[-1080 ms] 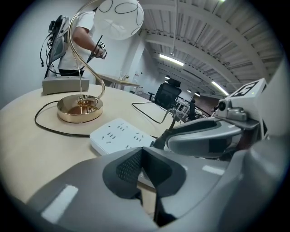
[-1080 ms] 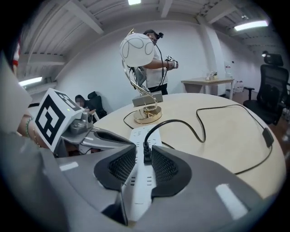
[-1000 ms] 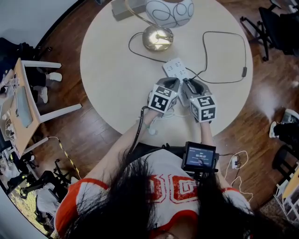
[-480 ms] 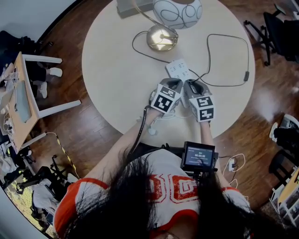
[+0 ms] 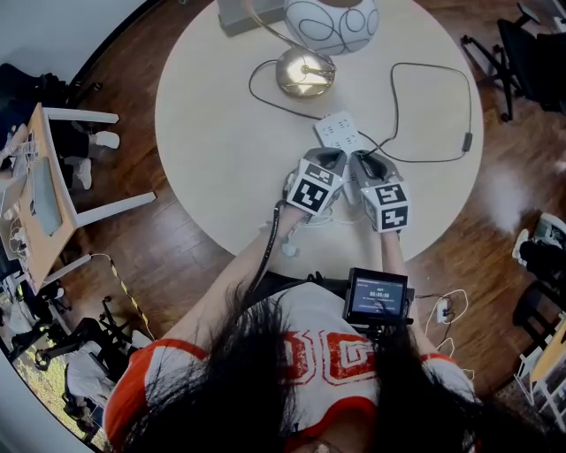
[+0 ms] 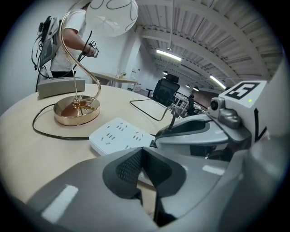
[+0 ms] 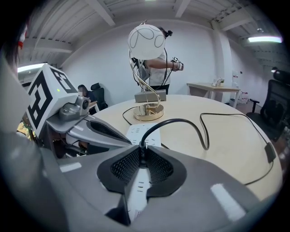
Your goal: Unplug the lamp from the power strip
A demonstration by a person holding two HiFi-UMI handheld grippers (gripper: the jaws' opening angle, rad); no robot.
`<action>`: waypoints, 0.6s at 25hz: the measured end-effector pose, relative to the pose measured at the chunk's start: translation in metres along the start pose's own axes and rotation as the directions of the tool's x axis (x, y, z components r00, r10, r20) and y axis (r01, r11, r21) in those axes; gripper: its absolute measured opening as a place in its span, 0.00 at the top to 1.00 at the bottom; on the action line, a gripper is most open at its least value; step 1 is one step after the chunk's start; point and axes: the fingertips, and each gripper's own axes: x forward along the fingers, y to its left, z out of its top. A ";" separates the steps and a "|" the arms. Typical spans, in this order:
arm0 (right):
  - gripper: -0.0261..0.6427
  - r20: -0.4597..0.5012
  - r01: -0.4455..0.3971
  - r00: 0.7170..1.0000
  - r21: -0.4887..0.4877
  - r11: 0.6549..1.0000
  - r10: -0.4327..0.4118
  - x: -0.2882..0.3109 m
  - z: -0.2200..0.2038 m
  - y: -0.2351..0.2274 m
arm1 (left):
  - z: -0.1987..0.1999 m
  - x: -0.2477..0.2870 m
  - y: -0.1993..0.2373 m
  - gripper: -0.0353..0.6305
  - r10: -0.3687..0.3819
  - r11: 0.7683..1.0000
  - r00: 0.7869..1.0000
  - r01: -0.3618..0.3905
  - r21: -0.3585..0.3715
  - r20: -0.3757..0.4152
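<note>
Power strip point(image 5: 337, 131) points toward lamp point(image 5: 303, 71); right fingers point(image 7: 124, 166) closing on plug point(image 7: 142, 146).

- The left half of the desk point(image 5: 221, 133) lay bare, leaving an open way in from that side.
- Beyond the power strip point(image 5: 336, 131), the lamp base point(image 5: 303, 72) and the shade point(image 5: 332, 19) above it barred the far approach.
- The black cord point(image 5: 467, 140) looped over the desk's right side.
- The left gripper point(image 5: 329, 159) and right gripper point(image 5: 358, 159) crowded the strip's near end side by side, with the right's fingers closing on the plug point(image 7: 143, 146).
</note>
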 end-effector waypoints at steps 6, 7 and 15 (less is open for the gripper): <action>0.88 0.029 -0.008 1.000 0.041 0.999 0.007 -0.004 0.001 -0.004 | 0.001 0.002 -0.003 0.95 0.004 1.000 1.000 -0.003 0.028 -0.009; 0.89 0.032 -0.011 0.999 0.051 0.999 0.009 -0.004 -0.001 -0.005 | 0.002 0.002 -0.004 0.95 0.003 1.000 1.000 -0.003 0.028 -0.012; 0.89 0.047 0.002 0.999 0.043 0.999 -0.004 -0.008 -0.003 -0.005 | 0.001 0.004 -0.005 0.95 -0.004 1.000 0.999 0.004 0.010 -0.032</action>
